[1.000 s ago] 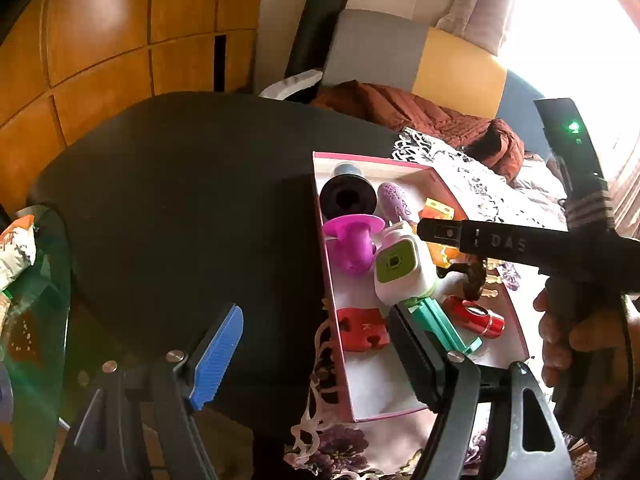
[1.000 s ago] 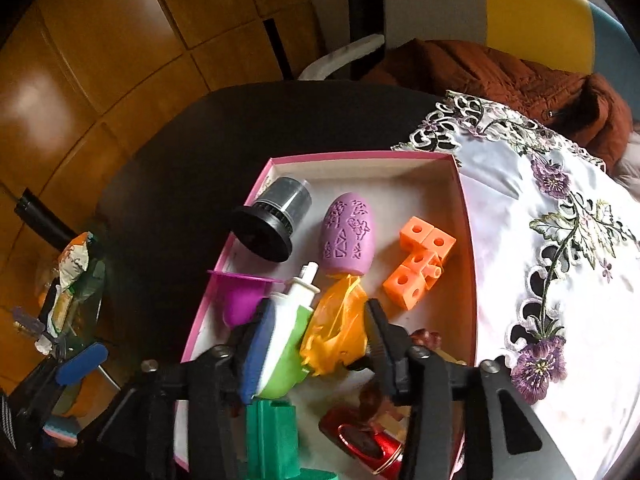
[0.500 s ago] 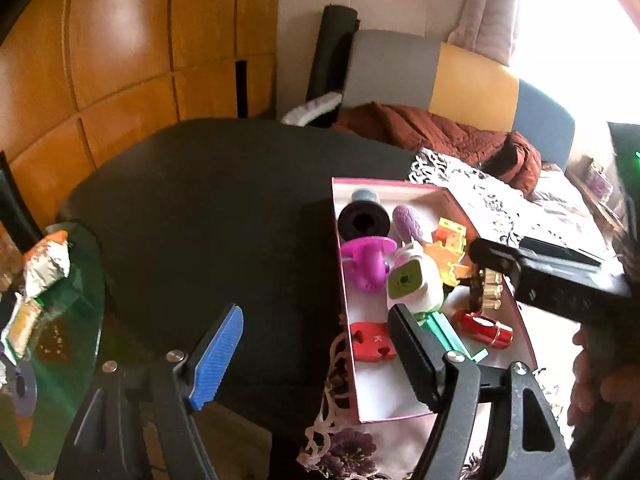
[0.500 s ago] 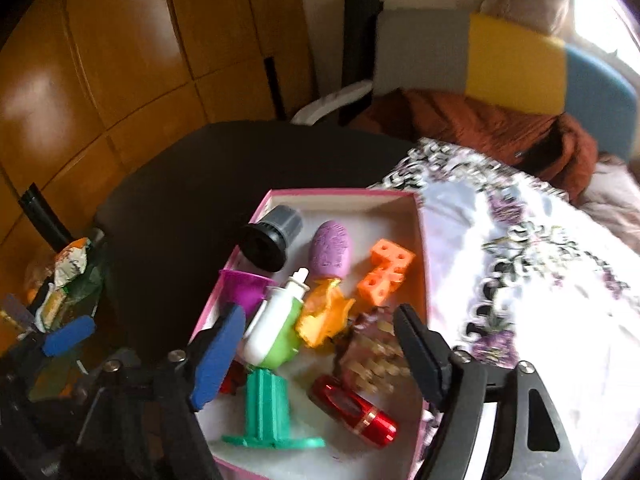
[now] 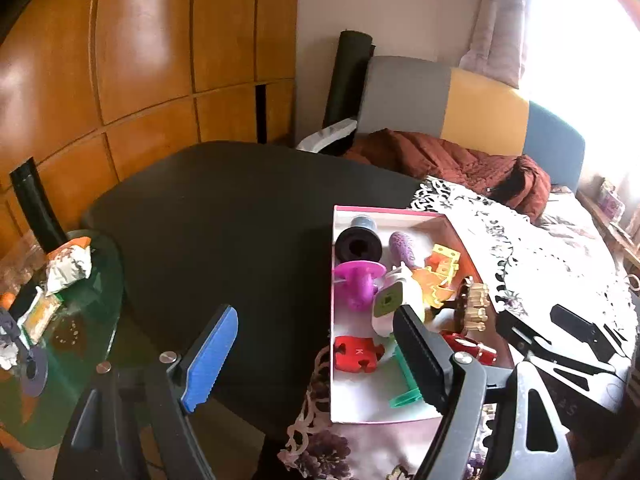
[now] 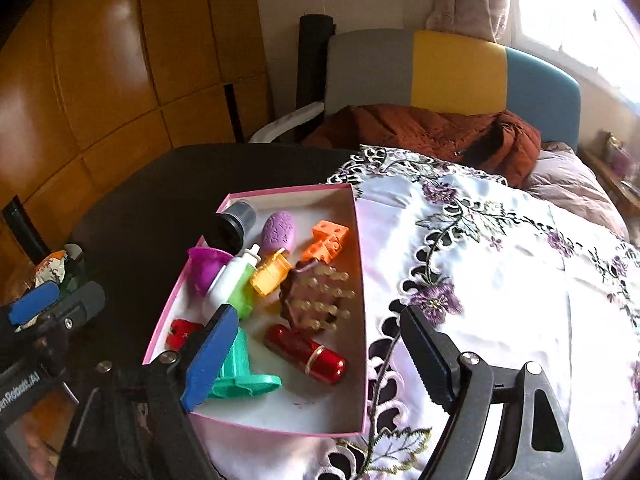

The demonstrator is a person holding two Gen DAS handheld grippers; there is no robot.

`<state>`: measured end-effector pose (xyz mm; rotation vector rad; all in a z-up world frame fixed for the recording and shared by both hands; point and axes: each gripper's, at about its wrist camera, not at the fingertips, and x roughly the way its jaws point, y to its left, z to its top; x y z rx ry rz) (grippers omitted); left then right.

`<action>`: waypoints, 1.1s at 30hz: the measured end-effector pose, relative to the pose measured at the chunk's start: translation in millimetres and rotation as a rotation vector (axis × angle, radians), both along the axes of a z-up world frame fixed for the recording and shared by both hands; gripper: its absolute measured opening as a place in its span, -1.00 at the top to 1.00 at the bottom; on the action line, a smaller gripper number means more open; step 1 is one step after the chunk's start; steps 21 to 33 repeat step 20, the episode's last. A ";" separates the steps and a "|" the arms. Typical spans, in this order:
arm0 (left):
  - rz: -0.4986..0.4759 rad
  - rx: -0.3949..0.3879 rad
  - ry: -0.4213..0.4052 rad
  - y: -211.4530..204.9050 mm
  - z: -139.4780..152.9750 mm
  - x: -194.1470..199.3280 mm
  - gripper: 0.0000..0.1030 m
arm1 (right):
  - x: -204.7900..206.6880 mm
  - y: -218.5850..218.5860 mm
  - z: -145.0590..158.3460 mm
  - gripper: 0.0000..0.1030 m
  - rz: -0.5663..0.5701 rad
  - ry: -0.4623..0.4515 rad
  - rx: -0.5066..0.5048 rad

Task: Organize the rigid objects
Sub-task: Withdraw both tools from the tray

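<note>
Table (image 5: 224,216): dark, rounded top, partly covered by a white embroidered cloth (image 6: 480,264) with purple flowers.

Box (image 6: 362,320): shallow, pink-edged, white inside, open at the top. It is set on the cloth's left edge, where cloth meets bare table. All the task's small rigid objects are held in it.

Contents of the box, largest first:
- Green stand (image 6: 240,376), flat-based, at the near left corner, partly hidden by a blue pad in the right wrist view.
- White and green bottle (image 6: 232,280), laid on its side in the middle left, touching the purple cup.
- Brown studded piece (image 6: 316,296), tilted, in the middle right.
- Black spool (image 5: 357,242) with grey end, in the far left corner.
- Red cylinder (image 6: 306,354), lying near the front, just beside the green stand.
- Purple cup (image 6: 208,266), against the left wall.
- Lilac egg (image 6: 278,230), at the far middle.
- Orange cubes (image 6: 328,238), joined, at the far right.
- Yellow-orange piece (image 6: 270,274), translucent, between bottle and studded piece.
- Red puzzle piece (image 5: 357,354), at the near left.

Left hand-held gripper (image 5: 316,356): fingers spread wide, nothing between them, held over the table's near edge left of the box.

Right hand-held gripper (image 6: 316,360): fingers spread wide, nothing gripped, held above the box's near end.
</note>
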<state>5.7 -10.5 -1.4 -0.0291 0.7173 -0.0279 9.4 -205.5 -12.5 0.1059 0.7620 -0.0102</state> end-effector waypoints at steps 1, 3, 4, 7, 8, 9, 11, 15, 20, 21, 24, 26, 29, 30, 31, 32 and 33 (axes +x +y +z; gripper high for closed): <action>0.005 0.006 0.001 -0.3 -0.4 -0.2 -0.58 | -1.2 -0.8 -0.4 -0.62 -0.002 -0.001 -0.001; 0.008 0.013 0.008 -0.8 -1.4 -0.2 -0.58 | -3.9 -1.3 -0.6 -0.62 -0.006 -0.005 -0.007; 0.007 0.015 0.009 -0.9 -1.5 -0.1 -0.58 | -4.6 -1.7 -0.2 -0.62 -0.008 -0.008 -0.010; 0.007 0.017 0.009 -1.3 -1.5 -0.7 -0.57 | -6.9 -1.4 0.3 -0.63 -0.008 -0.015 -0.017; 0.003 0.017 0.007 -1.6 -1.3 -0.7 -0.57 | -7.3 -0.9 0.4 -0.64 -0.007 -0.016 -0.019; -0.001 0.019 0.001 -1.8 -1.3 -1.3 -0.57 | -7.5 -0.6 0.4 -0.65 -0.005 -0.016 -0.019; -0.002 0.031 -0.014 -2.3 -1.7 -2.9 -0.57 | -7.7 0.7 0.2 -0.66 0.000 -0.016 -0.022; 0.006 0.025 -0.037 0.2 -0.5 -4.8 -0.57 | -7.4 2.4 -1.2 -0.66 0.006 -0.012 -0.028; 0.011 0.016 -0.042 1.6 0.6 -3.4 -0.56 | -8.0 4.6 -0.4 -0.66 0.006 -0.021 -0.037; 0.011 0.016 -0.042 1.6 0.6 -3.4 -0.56 | -8.0 4.6 -0.4 -0.66 0.006 -0.021 -0.037; 0.011 0.016 -0.042 1.6 0.6 -3.4 -0.56 | -8.0 4.6 -0.4 -0.66 0.006 -0.021 -0.037; 0.011 0.016 -0.042 1.6 0.6 -3.4 -0.56 | -8.0 4.6 -0.4 -0.66 0.006 -0.021 -0.037; 0.011 0.016 -0.042 1.6 0.6 -3.4 -0.56 | -8.0 4.6 -0.4 -0.66 0.006 -0.021 -0.037; 0.011 0.016 -0.042 1.6 0.6 -3.4 -0.56 | -8.0 4.6 -0.4 -0.66 0.006 -0.021 -0.037; 0.011 0.016 -0.042 1.6 0.6 -3.4 -0.56 | -8.0 4.6 -0.4 -0.66 0.006 -0.021 -0.037; 0.011 0.016 -0.042 1.6 0.6 -3.4 -0.56 | -8.0 4.6 -0.4 -0.66 0.006 -0.021 -0.037; 0.011 0.016 -0.042 1.6 0.6 -3.4 -0.56 | -8.0 4.6 -0.4 -0.66 0.006 -0.021 -0.037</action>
